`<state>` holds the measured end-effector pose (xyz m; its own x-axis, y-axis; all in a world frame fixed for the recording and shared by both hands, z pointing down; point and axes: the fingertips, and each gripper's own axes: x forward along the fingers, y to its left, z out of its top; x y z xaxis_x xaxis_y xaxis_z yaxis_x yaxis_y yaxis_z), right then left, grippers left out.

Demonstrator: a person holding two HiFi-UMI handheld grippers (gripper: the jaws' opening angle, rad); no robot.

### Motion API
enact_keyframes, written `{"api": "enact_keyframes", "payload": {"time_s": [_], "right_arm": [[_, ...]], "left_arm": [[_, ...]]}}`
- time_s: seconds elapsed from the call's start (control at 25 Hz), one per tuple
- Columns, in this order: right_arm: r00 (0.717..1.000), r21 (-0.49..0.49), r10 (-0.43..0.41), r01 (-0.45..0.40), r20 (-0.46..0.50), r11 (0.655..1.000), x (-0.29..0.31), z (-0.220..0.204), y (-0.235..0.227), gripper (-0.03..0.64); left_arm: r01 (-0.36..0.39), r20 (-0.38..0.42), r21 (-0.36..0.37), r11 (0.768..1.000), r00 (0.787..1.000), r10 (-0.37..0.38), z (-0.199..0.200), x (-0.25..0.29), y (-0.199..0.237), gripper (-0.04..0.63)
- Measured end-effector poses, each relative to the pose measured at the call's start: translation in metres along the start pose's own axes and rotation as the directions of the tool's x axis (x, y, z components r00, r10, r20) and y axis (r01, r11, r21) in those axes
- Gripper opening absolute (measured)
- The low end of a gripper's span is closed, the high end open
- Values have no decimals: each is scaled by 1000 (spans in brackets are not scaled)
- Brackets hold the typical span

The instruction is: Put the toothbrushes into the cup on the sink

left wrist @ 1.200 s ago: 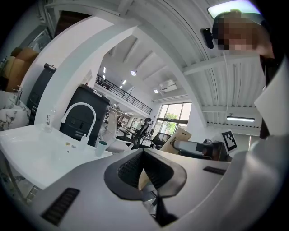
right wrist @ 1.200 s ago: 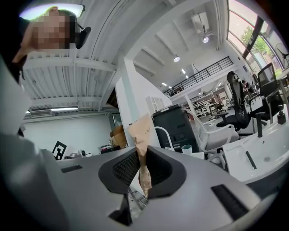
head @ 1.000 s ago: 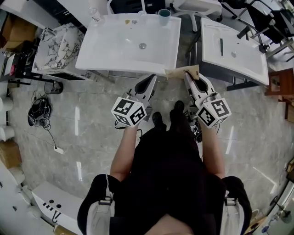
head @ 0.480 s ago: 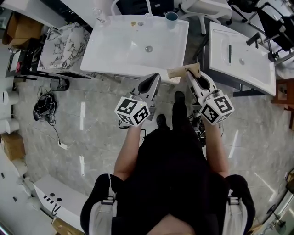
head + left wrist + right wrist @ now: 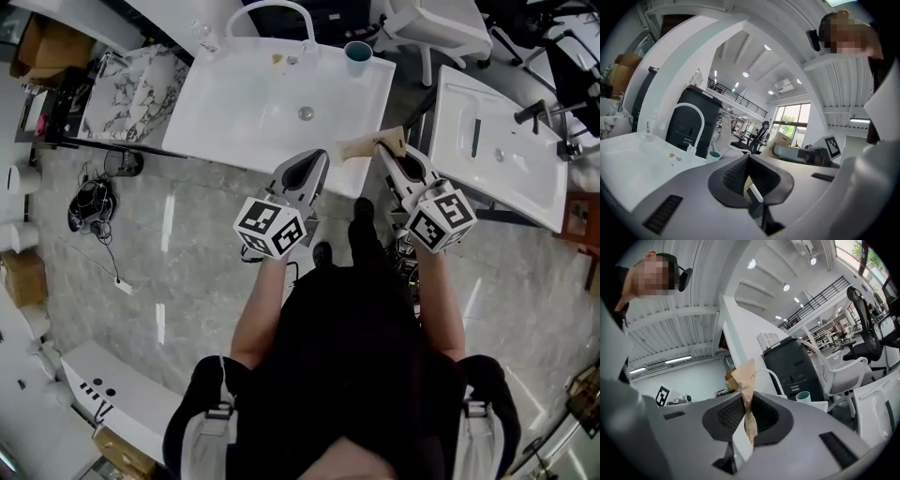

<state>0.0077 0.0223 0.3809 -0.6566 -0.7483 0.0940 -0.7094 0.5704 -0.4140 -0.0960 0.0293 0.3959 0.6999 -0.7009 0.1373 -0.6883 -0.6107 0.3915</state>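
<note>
Right gripper [image 5: 382, 148] pinching a brown paper packet [image 5: 361, 145], at 4 o'clock edge of the sink [image 5: 234, 112]. Left gripper [image 5: 314, 164] pressed together, nothing between. Cup [image 5: 357, 56] on sink's 1 o'clock corner.

the person wears a black top [image 5: 347, 356] and black shoes [image 5: 363, 214], with pale straps [image 5: 211, 431] and dark buckles at both shoulders. the left gripper [image 5: 319, 156] and right gripper [image 5: 382, 148] are grey with dark ribbed pads [image 5: 736, 176]. each carries a white cube [image 5: 270, 228] printed with black square markers.
</note>
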Motion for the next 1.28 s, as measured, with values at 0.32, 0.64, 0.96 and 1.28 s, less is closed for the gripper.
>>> {"api": "enact_keyframes", "payload": {"time_s": [0.32, 0.64, 0.96, 1.28], "right_arm": [[999, 35, 38, -36, -36, 999, 27, 9, -55, 56], [993, 37, 108, -106, -46, 994, 54, 27, -92, 55], [986, 43, 146, -143, -78, 989, 63, 31, -124, 55], [982, 53, 161, -157, -97, 986, 64, 34, -141, 55]], "left_arm": [[-37, -20, -2, 999, 999, 37, 0, 52, 2, 9], [-99, -13, 6, 995, 995, 99, 8, 90, 11, 9], [-142, 20, 17, 990, 990, 141, 16, 126, 13, 8], [-167, 11, 19, 986, 986, 167, 14, 139, 8, 8]]}}
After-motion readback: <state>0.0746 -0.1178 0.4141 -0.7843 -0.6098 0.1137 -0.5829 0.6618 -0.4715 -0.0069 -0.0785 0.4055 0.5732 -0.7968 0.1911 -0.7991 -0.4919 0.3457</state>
